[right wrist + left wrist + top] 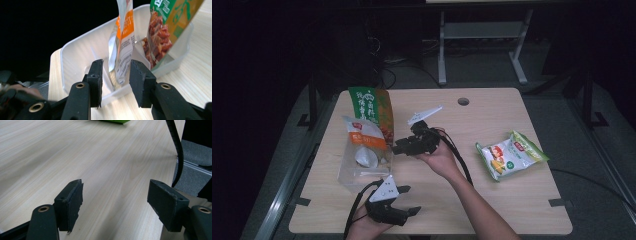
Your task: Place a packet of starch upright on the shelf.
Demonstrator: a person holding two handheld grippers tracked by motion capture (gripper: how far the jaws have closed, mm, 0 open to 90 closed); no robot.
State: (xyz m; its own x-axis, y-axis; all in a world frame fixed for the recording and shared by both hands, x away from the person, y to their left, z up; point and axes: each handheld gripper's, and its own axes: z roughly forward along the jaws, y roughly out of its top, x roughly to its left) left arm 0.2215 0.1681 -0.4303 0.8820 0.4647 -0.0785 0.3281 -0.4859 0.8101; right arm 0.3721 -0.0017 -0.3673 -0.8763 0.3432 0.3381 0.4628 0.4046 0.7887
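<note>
Packets stand upright in a clear tray [348, 176] at the left of the wooden surface [492, 200]: a white-and-orange pouch [364, 142] in front, and a taller green-and-orange bag [373, 111] leaning behind it. In the right tool view the pouch [123, 47] rises just beyond the jaw tips, and the bag [172, 22], printed with reddish food, stands to one side of it; both sit inside the tray's [75, 53] translucent walls.

The right tool [401, 148] lies level above the middle of the surface, held from below in the person's right hand [439, 159], its tips pointing left at the tray and close to the pouch. Its jaws are parted, and the gap [115, 82] between them holds nothing; the pads press on no packet. The pouch's lower edge shows through that gap, farther off, so the pouch is free of the tool.

The left tool [404, 200] rests low near the front edge of the surface, just in front of the tray, with the left hand [362, 229] behind it. Its jaws stand wide apart over bare wood [115, 195], with nothing between them.

A third packet, green and white [511, 156], lies flat on the right side of the surface, well apart from both tools.
</note>
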